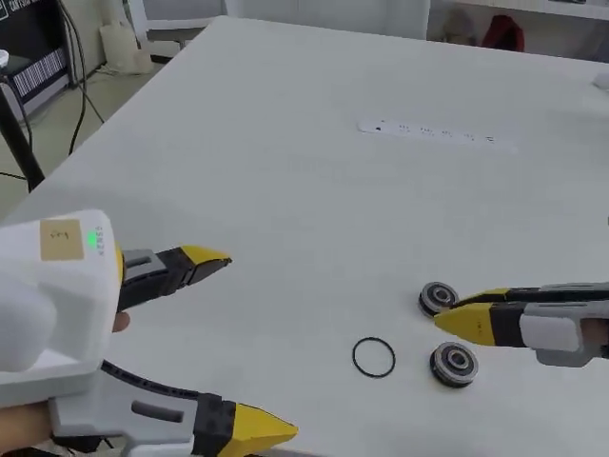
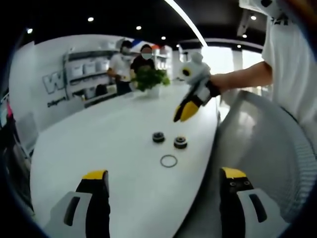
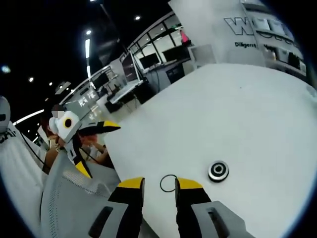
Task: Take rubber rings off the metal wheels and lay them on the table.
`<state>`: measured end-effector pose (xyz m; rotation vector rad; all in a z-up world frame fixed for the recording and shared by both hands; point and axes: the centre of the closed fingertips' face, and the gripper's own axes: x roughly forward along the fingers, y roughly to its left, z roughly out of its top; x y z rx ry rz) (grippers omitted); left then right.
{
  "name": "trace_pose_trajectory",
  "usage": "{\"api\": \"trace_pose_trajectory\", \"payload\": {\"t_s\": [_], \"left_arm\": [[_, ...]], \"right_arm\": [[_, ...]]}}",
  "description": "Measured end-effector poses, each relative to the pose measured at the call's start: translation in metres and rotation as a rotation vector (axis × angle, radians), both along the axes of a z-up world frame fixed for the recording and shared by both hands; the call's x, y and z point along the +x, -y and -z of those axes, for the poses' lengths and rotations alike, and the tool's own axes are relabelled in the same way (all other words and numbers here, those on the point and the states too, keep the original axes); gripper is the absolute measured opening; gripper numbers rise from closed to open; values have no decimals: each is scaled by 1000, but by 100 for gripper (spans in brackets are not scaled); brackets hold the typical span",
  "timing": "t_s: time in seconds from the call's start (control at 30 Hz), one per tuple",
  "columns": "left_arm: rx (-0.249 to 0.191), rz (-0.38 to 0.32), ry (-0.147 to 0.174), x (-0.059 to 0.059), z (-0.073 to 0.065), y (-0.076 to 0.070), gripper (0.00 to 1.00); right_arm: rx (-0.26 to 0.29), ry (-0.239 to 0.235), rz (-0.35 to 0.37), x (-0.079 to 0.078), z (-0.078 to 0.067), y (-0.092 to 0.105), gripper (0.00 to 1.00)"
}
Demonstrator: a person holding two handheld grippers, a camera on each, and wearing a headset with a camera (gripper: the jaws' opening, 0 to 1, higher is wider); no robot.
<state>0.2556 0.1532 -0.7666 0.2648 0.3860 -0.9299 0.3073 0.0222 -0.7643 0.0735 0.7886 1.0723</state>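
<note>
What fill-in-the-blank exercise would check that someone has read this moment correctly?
1. ___ round metal wheels sit on the white table.
2. Exactly ___ thin black rubber ring lies loose on the table beside them.
3. The left gripper has its jaws spread wide ___, holding nothing.

Missing words: two; one; open.

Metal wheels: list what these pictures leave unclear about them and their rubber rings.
1. Head view: the tip of the right gripper meets the edge of the far wheel; contact cannot be told.
2. Left gripper view: the far wheel and the near wheel are too small to show whether rings remain on them.
3. Every view: which wheel the loose ring came off is not shown.
</note>
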Motion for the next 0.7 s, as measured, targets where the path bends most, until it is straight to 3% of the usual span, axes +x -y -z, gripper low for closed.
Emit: {"api": "trace_pose_trajectory", "payload": {"t_s": [0.33,0.43,0.7], "left_arm": [[20,-41,10,-3,-14,-3,94],[25,-50,11,-3,-17,-3,94],[23,-50,17,0,-28,2,94]], "right_arm": [[61,50,6,2,-23,19,29],[52,75,-4,2,-24,24,31],[33,84,15,9,-19,51,33]]}}
